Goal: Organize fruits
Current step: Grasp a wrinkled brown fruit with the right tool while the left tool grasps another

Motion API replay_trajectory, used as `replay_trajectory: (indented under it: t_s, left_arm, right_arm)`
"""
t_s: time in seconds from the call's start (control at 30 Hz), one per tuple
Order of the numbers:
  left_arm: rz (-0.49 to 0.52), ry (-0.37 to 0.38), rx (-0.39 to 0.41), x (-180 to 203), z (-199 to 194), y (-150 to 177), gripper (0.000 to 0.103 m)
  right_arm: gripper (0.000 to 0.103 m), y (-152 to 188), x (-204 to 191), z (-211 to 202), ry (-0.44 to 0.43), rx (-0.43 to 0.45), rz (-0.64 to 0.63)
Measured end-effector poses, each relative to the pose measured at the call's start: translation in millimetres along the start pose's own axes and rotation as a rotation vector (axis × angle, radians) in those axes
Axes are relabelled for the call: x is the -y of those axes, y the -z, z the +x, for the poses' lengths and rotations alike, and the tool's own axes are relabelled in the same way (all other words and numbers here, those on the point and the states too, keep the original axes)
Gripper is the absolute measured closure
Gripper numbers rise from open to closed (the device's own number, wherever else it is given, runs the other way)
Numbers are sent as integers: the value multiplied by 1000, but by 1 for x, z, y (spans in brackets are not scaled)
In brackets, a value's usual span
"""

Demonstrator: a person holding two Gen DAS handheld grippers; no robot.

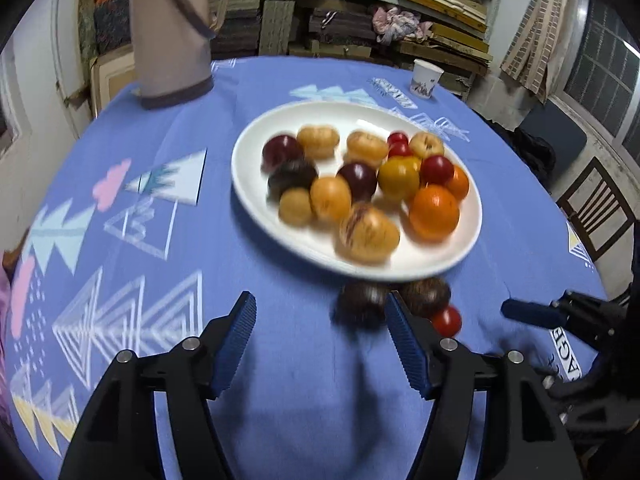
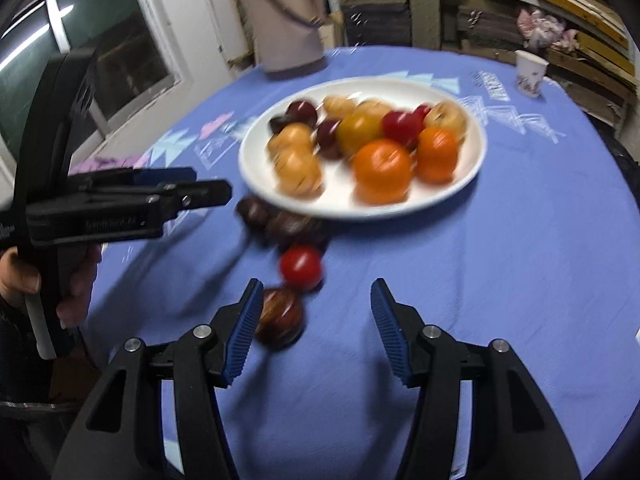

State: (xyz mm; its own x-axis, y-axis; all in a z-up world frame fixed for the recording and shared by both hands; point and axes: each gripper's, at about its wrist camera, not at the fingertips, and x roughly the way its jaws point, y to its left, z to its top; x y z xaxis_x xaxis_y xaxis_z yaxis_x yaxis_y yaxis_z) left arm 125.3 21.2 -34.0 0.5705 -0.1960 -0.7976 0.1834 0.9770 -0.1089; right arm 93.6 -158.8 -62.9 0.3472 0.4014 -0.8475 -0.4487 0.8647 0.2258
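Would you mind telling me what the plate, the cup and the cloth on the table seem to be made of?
Plate: probably glazed ceramic, since it is white, smooth and slightly glossy; melamine is possible.
Cup: likely paper, with thin matte white walls and a printed pattern.
Cloth: woven fabric, matte blue with printed triangles and a faint weave texture.

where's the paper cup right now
The paper cup stands at the table's far right edge in both wrist views, beyond the plate, apart from it.
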Motion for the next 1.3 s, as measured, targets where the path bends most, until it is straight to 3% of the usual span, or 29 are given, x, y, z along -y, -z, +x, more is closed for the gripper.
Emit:
replay_trajectory:
  t_s: [0.23,0.33,0.67,1.07,1.2,1.3]
  left_arm:
    - [-7,4,-25,-3,1,18,32]
    - [-15,1,-28,-5,2,17,30]
    - [7,12,-46,3,12,15,30]
    - [54,40,-85,18,37,8,30]
    - [101,-16,-78,23,46,6,39]
    - [105,-11,-76,22,46,5,41]
  right_arm:
    - [49,9,-22,19,-4,-42,-38]
    - [61,9,-28,26,35,-46,-72]
    - [62,10,-13,17,-33,-29,-20]
    - [62,21,9,1,-53,-34,47]
    - [62,21,5,1,-66,-31,40]
    - [62,21,6,4,-66,-39,44]
